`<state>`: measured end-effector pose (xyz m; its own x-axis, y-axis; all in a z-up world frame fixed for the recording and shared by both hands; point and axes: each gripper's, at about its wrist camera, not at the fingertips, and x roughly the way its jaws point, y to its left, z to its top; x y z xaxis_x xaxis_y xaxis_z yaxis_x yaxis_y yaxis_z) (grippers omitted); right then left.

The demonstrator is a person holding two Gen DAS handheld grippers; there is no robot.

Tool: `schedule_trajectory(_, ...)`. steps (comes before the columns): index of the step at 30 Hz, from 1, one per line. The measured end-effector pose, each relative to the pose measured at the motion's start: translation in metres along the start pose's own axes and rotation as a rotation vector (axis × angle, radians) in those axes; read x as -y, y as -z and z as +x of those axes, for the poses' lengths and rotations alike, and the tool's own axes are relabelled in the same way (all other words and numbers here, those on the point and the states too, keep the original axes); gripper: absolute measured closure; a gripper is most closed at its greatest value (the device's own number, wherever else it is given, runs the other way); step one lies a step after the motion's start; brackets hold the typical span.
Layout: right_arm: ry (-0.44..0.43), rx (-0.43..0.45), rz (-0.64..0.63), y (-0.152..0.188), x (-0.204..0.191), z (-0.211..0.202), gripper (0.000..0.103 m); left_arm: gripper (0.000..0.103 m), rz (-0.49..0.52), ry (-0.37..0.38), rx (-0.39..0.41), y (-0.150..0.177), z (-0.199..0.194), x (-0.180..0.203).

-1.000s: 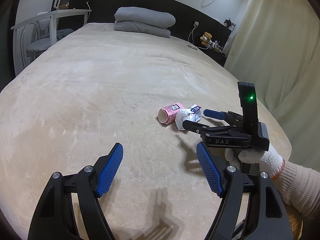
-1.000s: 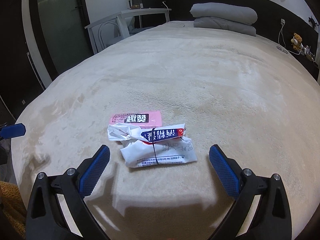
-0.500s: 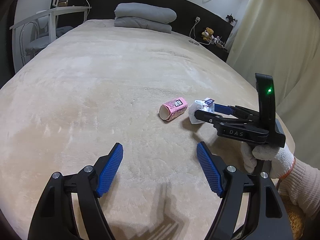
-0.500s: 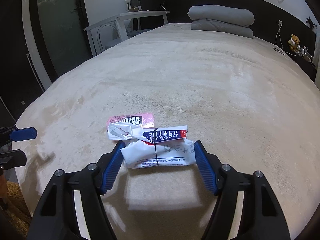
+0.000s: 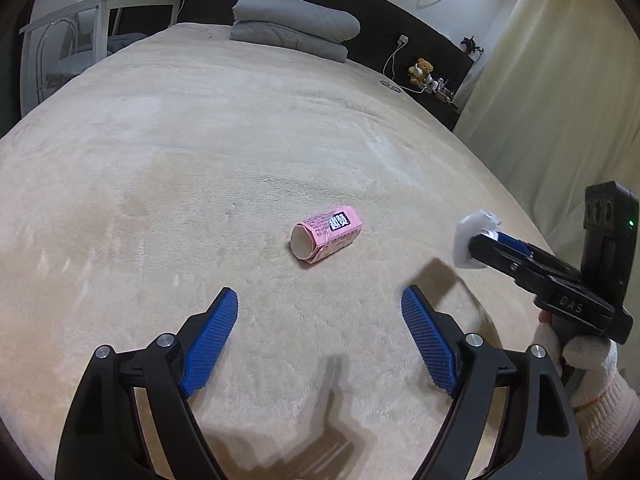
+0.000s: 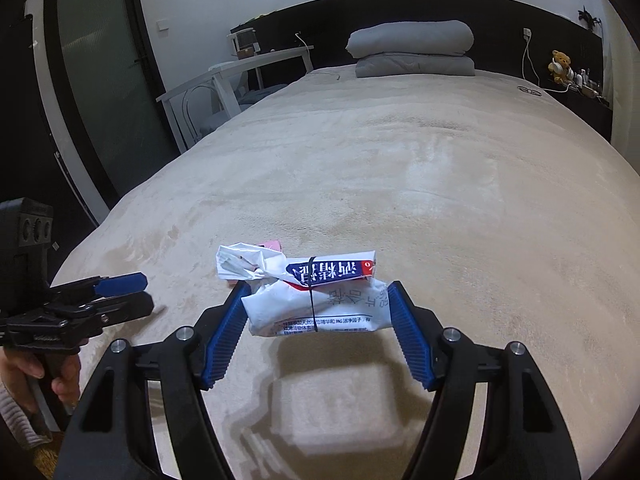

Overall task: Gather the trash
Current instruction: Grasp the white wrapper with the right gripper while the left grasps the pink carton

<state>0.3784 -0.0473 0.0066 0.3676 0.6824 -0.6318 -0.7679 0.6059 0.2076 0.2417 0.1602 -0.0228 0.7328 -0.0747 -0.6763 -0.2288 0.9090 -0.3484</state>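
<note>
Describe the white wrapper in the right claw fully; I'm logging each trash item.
The white wrapper is a crumpled, glossy plastic packet with a blue and red printed band, small black text and a thin black band around its middle. One end is torn and scrunched. It sits crosswise, clamped at both ends in the right claw, lifted above the beige blanket, where its shadow falls.

Left gripper [image 5: 320,308] spread wide over beige bed [image 5: 160,184]; pink carton [image 5: 327,232] lying farther ahead; right gripper [image 5: 486,246] clamping white wrapper [image 5: 474,226] at right.
</note>
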Motion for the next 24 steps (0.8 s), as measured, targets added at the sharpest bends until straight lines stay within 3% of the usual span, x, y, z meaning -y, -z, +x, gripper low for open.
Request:
schedule_trajectory(7,0.002,0.002,0.065,0.008,0.02,-0.024,0.034,0.006,-0.046,-0.006,0.028,-0.02,0.039,0.006)
schedule_trajectory(17,0.016,-0.002,0.094,0.014,0.039,-0.039,0.034,0.006,-0.075,-0.11,0.028,-0.033,0.084,0.027)
schedule_trajectory(24,0.021,-0.005,0.099,0.016,0.045,-0.045,0.034,0.006,-0.079,-0.126,0.003,-0.036,0.106,0.036)
